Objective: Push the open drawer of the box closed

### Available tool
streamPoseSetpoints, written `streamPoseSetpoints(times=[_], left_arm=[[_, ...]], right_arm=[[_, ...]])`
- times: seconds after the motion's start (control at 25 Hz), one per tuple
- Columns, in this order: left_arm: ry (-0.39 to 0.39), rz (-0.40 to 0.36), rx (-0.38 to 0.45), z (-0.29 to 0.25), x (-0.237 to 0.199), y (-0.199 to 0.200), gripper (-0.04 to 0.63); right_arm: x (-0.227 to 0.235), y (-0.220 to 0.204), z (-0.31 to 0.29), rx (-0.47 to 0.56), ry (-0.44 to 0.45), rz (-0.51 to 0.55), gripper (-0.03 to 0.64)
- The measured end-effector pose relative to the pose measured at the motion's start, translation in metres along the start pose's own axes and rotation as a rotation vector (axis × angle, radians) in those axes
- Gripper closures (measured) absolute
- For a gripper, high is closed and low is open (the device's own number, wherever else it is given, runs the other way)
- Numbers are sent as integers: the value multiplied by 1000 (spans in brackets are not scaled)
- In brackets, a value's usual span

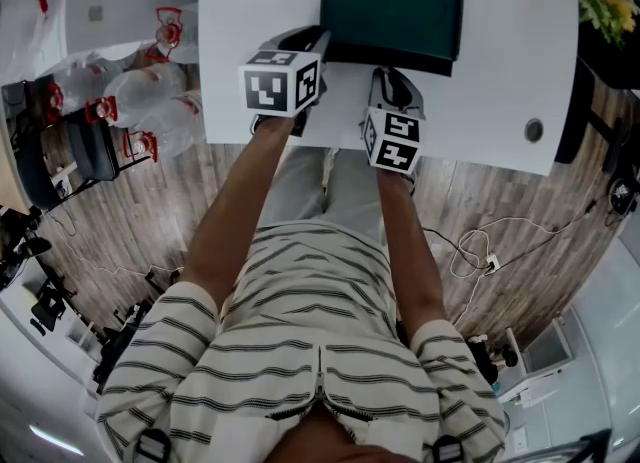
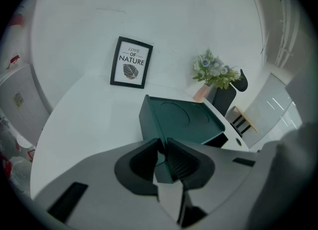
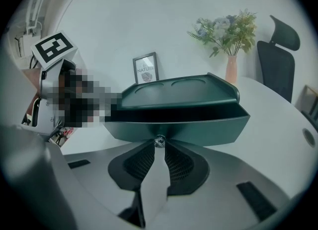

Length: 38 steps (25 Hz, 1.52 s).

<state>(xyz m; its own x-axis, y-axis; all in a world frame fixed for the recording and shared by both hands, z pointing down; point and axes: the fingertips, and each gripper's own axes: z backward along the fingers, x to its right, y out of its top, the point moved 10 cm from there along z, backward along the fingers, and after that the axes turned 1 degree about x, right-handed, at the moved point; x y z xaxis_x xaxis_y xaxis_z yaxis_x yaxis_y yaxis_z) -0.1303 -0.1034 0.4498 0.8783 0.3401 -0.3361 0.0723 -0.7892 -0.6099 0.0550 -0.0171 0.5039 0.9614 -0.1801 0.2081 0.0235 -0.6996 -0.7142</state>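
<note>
A dark green box (image 1: 390, 6) stands on the white table (image 1: 500, 81), and its drawer (image 1: 392, 57) is pulled out toward me. In the right gripper view the drawer front (image 3: 198, 130) fills the middle, and a small metal knob (image 3: 159, 140) is pinched between the tips of my right gripper (image 3: 159, 144). In the head view the right gripper (image 1: 392, 83) meets the drawer's front. My left gripper (image 1: 308, 43) is at the box's near-left corner. Its jaws (image 2: 163, 144) are almost together, and green of the drawer shows through the slit. I cannot tell whether it touches.
A framed leaf print (image 2: 131, 62) leans on the wall behind the box. A vase of flowers (image 3: 229, 65) stands at the table's far right, with a black office chair (image 3: 278, 57) beyond. The table has a cable hole (image 1: 534, 130). Water bottles (image 1: 140, 101) and cables lie on the floor.
</note>
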Motion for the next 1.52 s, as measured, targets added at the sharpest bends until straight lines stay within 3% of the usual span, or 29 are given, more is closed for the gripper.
streamPoseSetpoints(times=[1.52], left_arm=[[-6, 3, 2, 0, 1, 0, 535]], right_arm=[[6, 19, -19, 17, -8, -9, 541]])
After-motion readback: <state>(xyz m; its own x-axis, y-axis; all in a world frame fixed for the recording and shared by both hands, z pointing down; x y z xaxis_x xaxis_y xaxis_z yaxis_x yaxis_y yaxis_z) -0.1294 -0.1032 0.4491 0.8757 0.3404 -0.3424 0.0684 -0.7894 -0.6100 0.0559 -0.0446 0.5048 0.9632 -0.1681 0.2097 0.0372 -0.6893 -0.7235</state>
